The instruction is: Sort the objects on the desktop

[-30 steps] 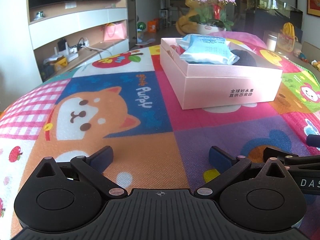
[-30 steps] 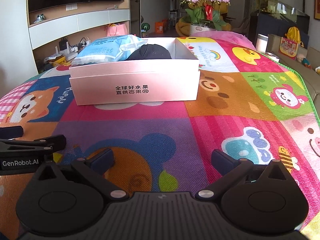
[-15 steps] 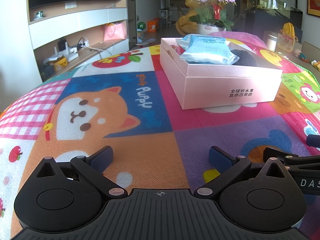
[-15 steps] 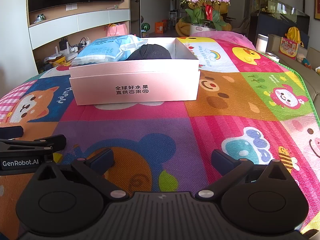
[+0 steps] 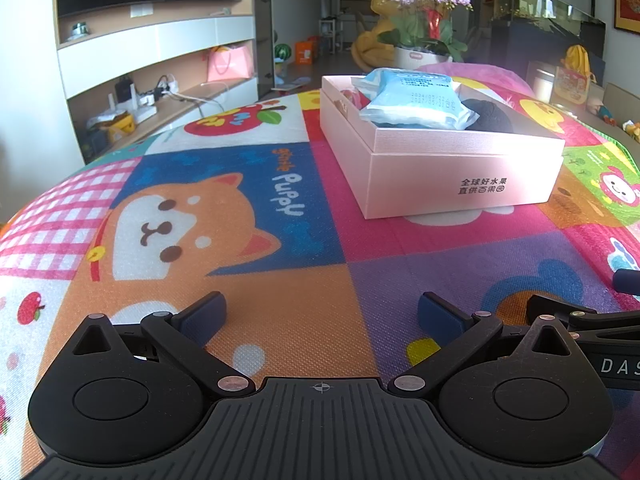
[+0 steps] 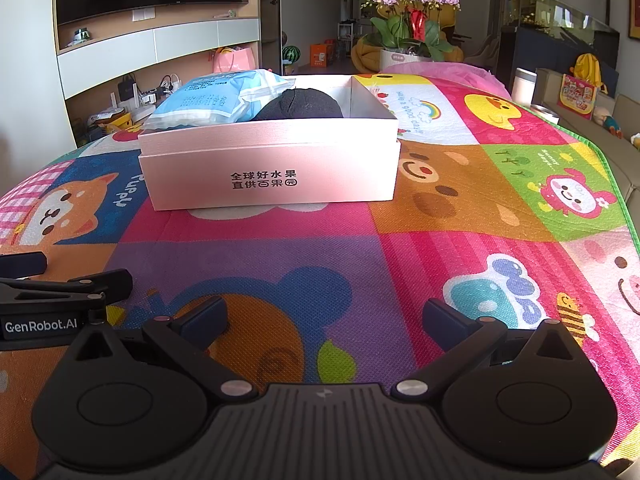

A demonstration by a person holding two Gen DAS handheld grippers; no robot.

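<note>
Nothing has moved; we hold left gripper (image 5: pixel 322 314) and right gripper (image 6: pixel 325 316) spread, empty, pink box (image 6: pixel 272 168) upper-centre, nearer the right.

My right claw (image 6: pixel 324 318) hangs spread wide and empty over the cartoon-print mat (image 6: pixel 460 208) covering the surface. Ahead sits a pink box (image 6: pixel 272 176), open-topped, holding a light-blue packet (image 6: pixel 212 98) beside a dark rounded object (image 6: pixel 300 105). My left claw (image 6: pixel 60 292) shows at the left edge.
</note>
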